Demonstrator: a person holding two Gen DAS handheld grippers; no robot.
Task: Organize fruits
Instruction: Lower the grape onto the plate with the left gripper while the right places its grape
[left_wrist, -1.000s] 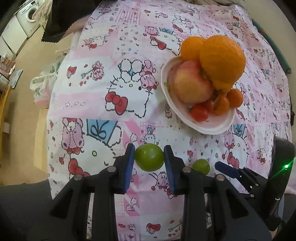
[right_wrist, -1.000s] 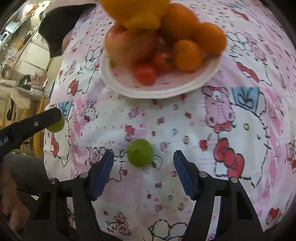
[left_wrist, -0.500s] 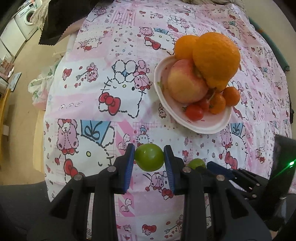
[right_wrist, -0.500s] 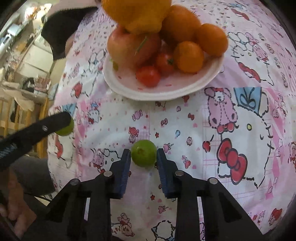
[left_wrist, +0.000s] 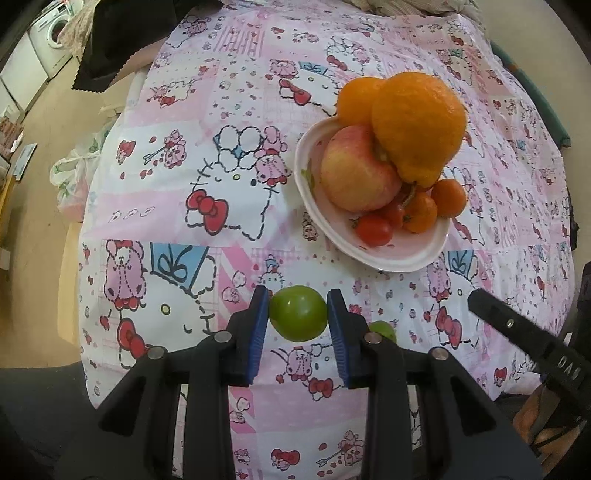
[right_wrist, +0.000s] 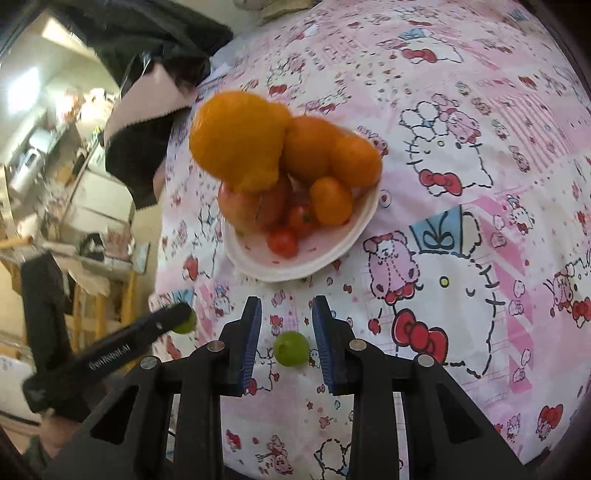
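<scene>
Two labels | left gripper (left_wrist: 297, 295): "GenRobot.AI", apparently | right gripper (right_wrist: 287, 301): "DAS"

A beige floor (left_wrist: 40, 155) is seen left of the pink cartoon-printed tablecloth (left_wrist: 229, 110). A white front-loading washing machine (left_wrist: 55, 26) is placed in the far corner.

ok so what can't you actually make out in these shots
- Left wrist view: small round green fruit on the pink patterned cloth, mostly behind a finger of the left gripper.
- Both views: how many small red tomatoes lie in the white plate; the large orange citrus fruit and red apple cover some.
- Right wrist view: the citrus skin, motion-blurred.
</scene>
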